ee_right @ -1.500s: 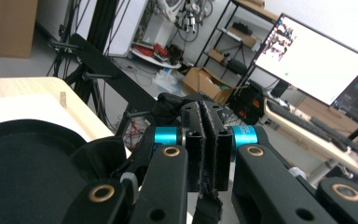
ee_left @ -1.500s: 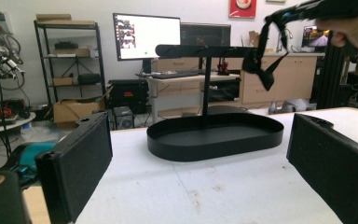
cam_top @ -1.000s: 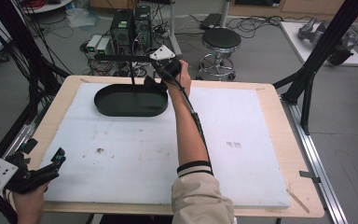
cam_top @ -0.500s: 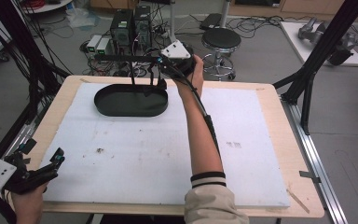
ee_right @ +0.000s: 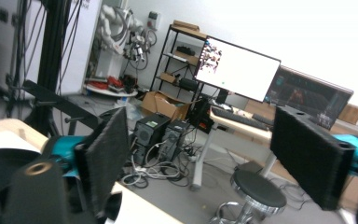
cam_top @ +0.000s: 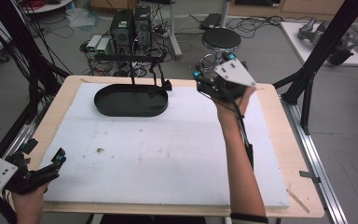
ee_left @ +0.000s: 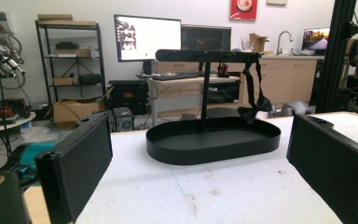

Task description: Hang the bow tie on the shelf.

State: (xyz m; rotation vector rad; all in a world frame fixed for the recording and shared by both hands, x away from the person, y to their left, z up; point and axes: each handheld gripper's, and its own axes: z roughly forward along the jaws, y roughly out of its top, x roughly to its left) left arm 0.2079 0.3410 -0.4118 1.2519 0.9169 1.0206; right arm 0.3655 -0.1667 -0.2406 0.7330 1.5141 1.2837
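Right hand-held gripper (cam_top: pixel 204 83) is seen raised at the counter's (cam_top: pixel 279 140) far edge, jaws just opened wide, nothing held. Bow tie (cam_top: pixel 161 87) is hung on the rack (cam_top: pixel 131 59) above the black tray (cam_top: pixel 130 101). Left hand-held gripper (cam_top: pixel 51 161) is held open, empty, at the near left corner.

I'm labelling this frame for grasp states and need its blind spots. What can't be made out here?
- Black bow tie hanging from the black T-bar stand: high view, too small to show how it attaches.
- Left claw: high view, too small against the white mat to judge its opening.
- Black oval tray: right gripper view, cut off by the left edge.
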